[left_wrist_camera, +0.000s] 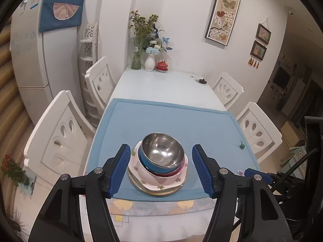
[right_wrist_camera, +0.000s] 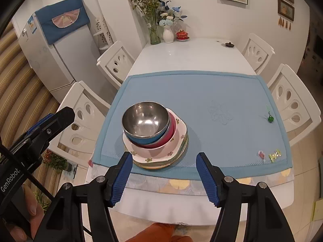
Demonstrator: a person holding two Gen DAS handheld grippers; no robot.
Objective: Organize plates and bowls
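Observation:
A stack of dishes stands on the blue mat (left_wrist_camera: 161, 121) near the table's front edge. On top is a steel bowl (left_wrist_camera: 162, 150) (right_wrist_camera: 145, 121) with a blue outside. It nests in a red bowl (right_wrist_camera: 171, 133), then a white flowered bowl (right_wrist_camera: 157, 153), over a gold-rimmed plate (right_wrist_camera: 161, 164). My left gripper (left_wrist_camera: 160, 148) is open and hovers in front of the stack, its blue pads (left_wrist_camera: 121, 169) apart from the dishes. My right gripper (right_wrist_camera: 163, 155) is open too, over the mat's front edge just right of the stack, and holds nothing.
Four white chairs (left_wrist_camera: 58, 139) flank the white table (right_wrist_camera: 191, 56). At its far end stand flower vases (right_wrist_camera: 168, 34) and a red lidded cup (right_wrist_camera: 182, 34). A small green trinket (right_wrist_camera: 270, 118) lies at the mat's right side. A fridge (left_wrist_camera: 34, 56) stands at the left.

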